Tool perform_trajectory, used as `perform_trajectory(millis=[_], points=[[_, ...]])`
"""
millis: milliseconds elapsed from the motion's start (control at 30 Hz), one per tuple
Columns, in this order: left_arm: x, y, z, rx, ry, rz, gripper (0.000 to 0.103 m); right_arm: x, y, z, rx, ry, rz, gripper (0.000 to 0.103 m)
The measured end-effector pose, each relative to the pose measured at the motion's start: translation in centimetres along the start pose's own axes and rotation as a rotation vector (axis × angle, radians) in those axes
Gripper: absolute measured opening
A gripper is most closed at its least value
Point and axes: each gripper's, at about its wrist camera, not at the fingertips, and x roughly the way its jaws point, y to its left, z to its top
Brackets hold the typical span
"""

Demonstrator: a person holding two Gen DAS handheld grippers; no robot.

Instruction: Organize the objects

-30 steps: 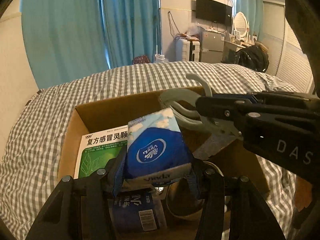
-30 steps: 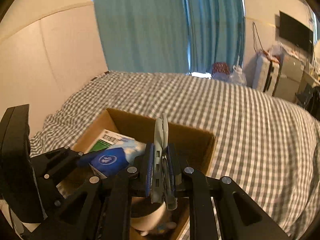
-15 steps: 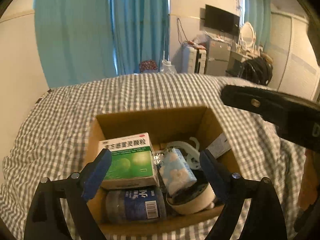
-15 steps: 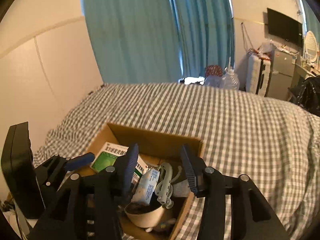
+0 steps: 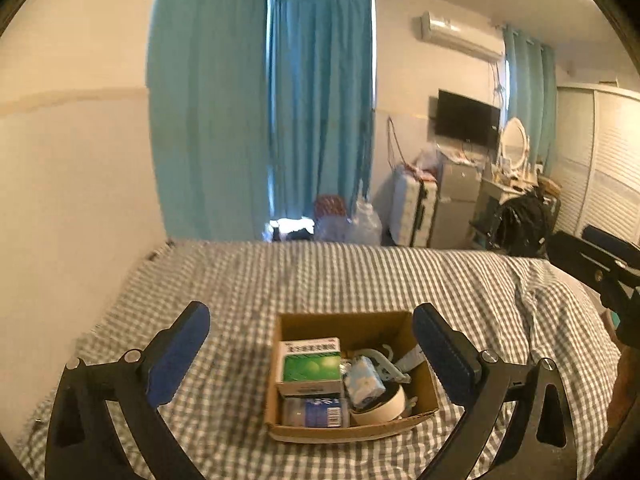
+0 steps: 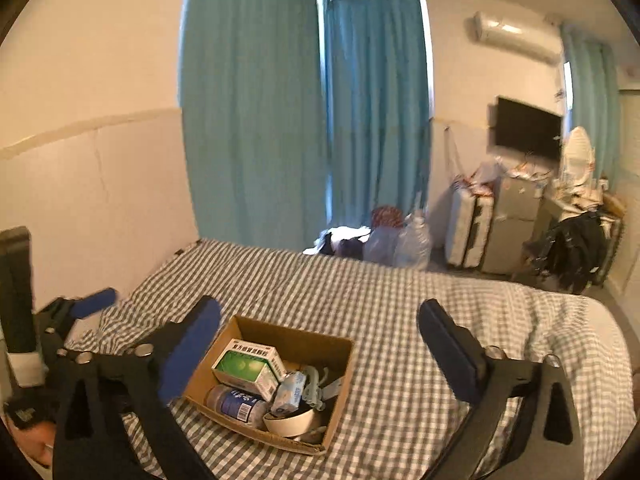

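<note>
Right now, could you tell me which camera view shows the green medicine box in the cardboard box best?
The left wrist view: the green medicine box faces the camera squarely, its printed top unobstructed. The right wrist view shows it obliquely, smaller, with the open right gripper's blue pad close beside.

Teal curtains [image 5: 320, 112], wall television [image 5: 467, 123], perhaps a suitcase [image 5: 412, 210].

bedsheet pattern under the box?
Grey-and-white check on the bedsheet beneath the box; clearest in the left wrist view.
</note>
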Motion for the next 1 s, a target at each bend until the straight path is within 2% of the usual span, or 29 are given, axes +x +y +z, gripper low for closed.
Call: perform_trajectory(millis=[167, 267, 433, 567, 667, 800, 900, 1000], points=[[-3.7, 0.5, -0.2, 0.044, -0.052, 0.049, 0.103, -3.2, 0.4, -0.2, -0.005, -0.038, -0.022, 0.103], [-5.5, 0.5, -0.8, 0.065, -0.096, 0.04, 0.103, -5.1, 0.4, -1.8, -0.012, -0.057, -0.067, 0.103], [-6.4, 0.6, -1.4, 0.056, -0.121, 0.036, 0.103, -5.8, 0.2, -4.1, 0.015, -0.054, -0.067, 0.103], [-6.4, 1.0, -3.4, 0.053, -0.141, 0.007, 0.103, -5.0, 0.5, -4.8, 0.018, -0.052, -0.05, 0.103], [-5.0, 1.8, -6.4, 0.04, -0.129, 0.016, 0.103, -5.2, 0.8, -5.9, 0.012, -0.086, -0.064, 0.103], [-2.9, 2.9, -8.9, -0.018, -0.05, 0.018, 0.103, -4.4, 0.8, -8.5, 0.028, -0.108, -0.046, 0.103], [-2.6, 3.4, -10.1, -0.085, -0.051, 0.016, 0.103, -3.2, 1.2, -10.5, 0.019, -0.108, -0.068, 0.103], [-2.6, 2.9, -10.7, -0.081, -0.064, -0.015, 0.103, -1.8, 1.3, -12.5, 0.024, -0.095, -0.096, 0.103]])
